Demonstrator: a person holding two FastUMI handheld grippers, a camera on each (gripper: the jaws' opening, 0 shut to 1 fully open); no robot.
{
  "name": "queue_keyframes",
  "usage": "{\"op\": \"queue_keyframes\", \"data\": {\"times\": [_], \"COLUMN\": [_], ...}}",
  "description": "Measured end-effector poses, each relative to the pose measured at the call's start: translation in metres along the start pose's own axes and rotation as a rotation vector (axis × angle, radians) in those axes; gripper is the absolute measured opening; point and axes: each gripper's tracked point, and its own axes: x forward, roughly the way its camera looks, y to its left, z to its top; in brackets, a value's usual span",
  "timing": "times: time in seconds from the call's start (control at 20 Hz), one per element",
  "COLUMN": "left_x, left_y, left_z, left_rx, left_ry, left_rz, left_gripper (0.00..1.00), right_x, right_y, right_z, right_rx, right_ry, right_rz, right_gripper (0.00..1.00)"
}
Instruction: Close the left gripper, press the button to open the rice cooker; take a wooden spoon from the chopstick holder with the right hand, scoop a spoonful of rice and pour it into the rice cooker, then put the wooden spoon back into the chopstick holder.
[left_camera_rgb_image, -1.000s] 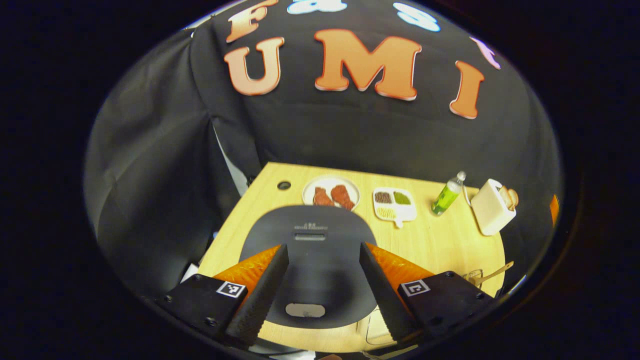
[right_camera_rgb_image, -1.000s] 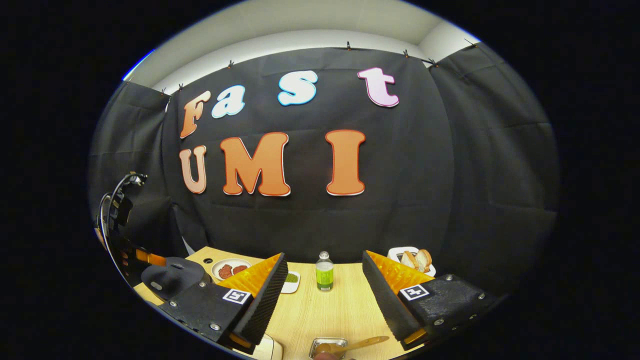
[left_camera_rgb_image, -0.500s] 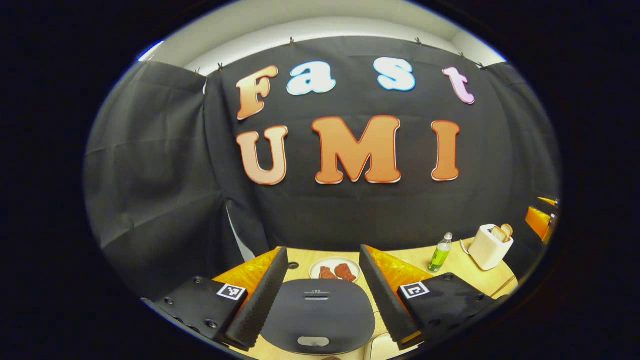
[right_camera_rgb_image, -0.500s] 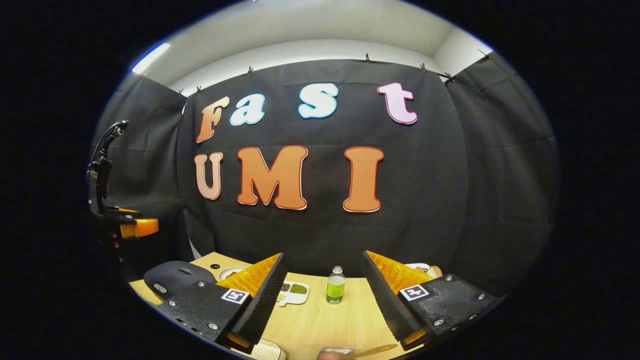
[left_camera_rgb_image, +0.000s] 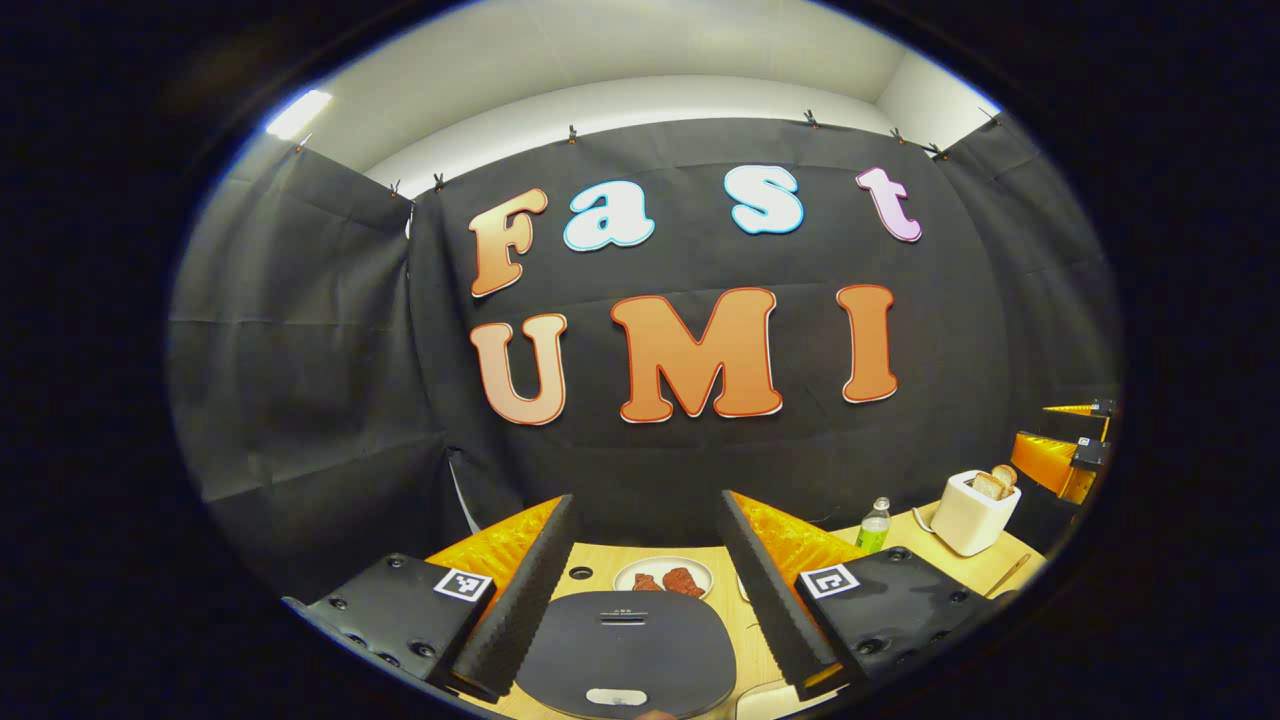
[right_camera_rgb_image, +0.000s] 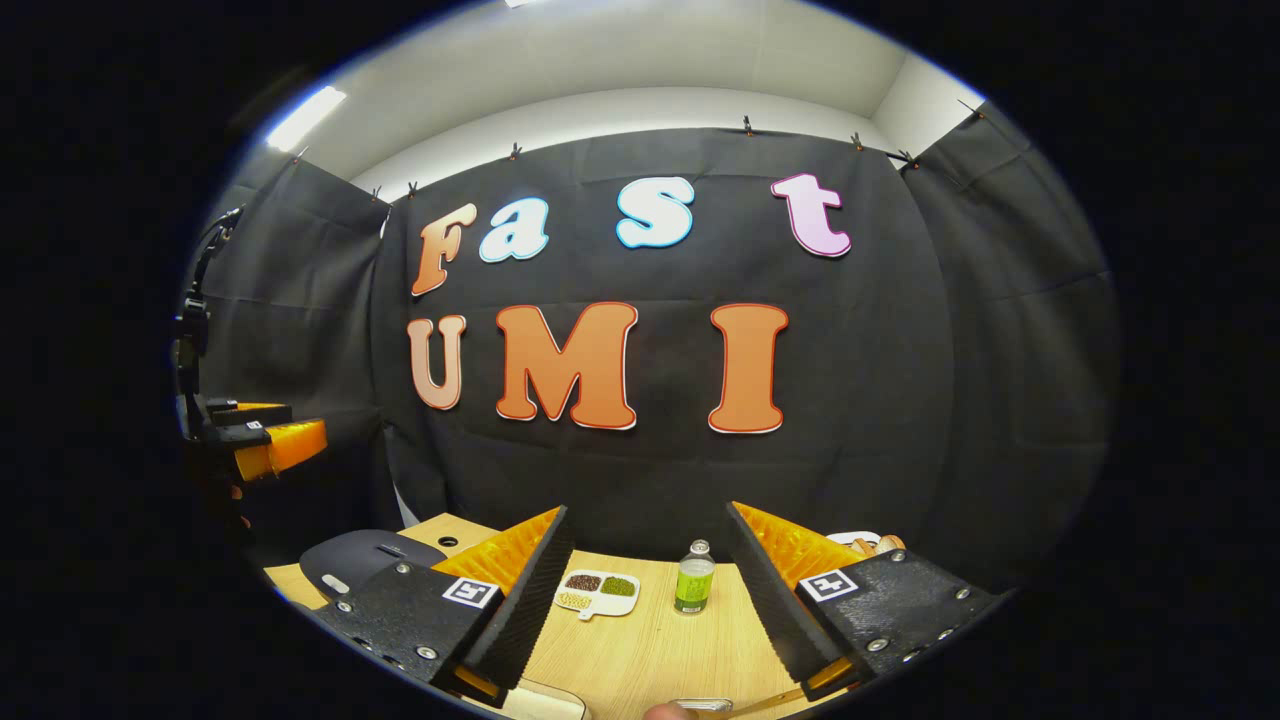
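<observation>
My left gripper (left_camera_rgb_image: 645, 498) hangs open and empty above the near side of the dark grey rice cooker (left_camera_rgb_image: 625, 650). The cooker's lid is down and its pale button (left_camera_rgb_image: 610, 696) sits at the front edge. In the right gripper view the cooker (right_camera_rgb_image: 365, 565) lies at the far left, with the left gripper (right_camera_rgb_image: 260, 440) held high over it. My right gripper (right_camera_rgb_image: 648, 508) is open and holds nothing. Below it the metal rim of the chopstick holder (right_camera_rgb_image: 703, 705) and a wooden spoon handle (right_camera_rgb_image: 770, 700) peek in at the bottom edge.
On the wooden table (right_camera_rgb_image: 650, 640) stand a plate of meat (left_camera_rgb_image: 663, 577), a divided white dish (right_camera_rgb_image: 597, 590), a green bottle (right_camera_rgb_image: 692, 590) and a white toaster with bread (left_camera_rgb_image: 967, 512). A pale container corner (right_camera_rgb_image: 545, 702) shows near my right gripper.
Both grippers have risen and tilted up, so the table and cooker have slid toward the bottom of each view. Their jaws stay open.
</observation>
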Motion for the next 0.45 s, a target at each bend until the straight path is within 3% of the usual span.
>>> {"op": "queue_keyframes", "data": {"times": [0.15,0.25,0.45], "left_x": [-0.004,-0.009,-0.014], "left_y": [-0.007,-0.012,-0.031], "left_z": [0.005,0.005,0.0], "left_rx": [0.009,0.019,-0.004], "left_ry": [-0.034,-0.051,-0.048], "left_rz": [-0.008,-0.002,-0.045], "left_gripper": [0.92,1.0,0.96], "right_x": [-0.003,-0.003,-0.005], "right_y": [0.0,0.0,-0.002], "right_z": [-0.002,-0.002,-0.008], "right_rx": [0.005,0.014,0.027], "right_ry": [-0.002,-0.005,0.007], "right_rz": [0.0,-0.006,-0.015], "right_gripper": [0.94,0.94,0.94]}}
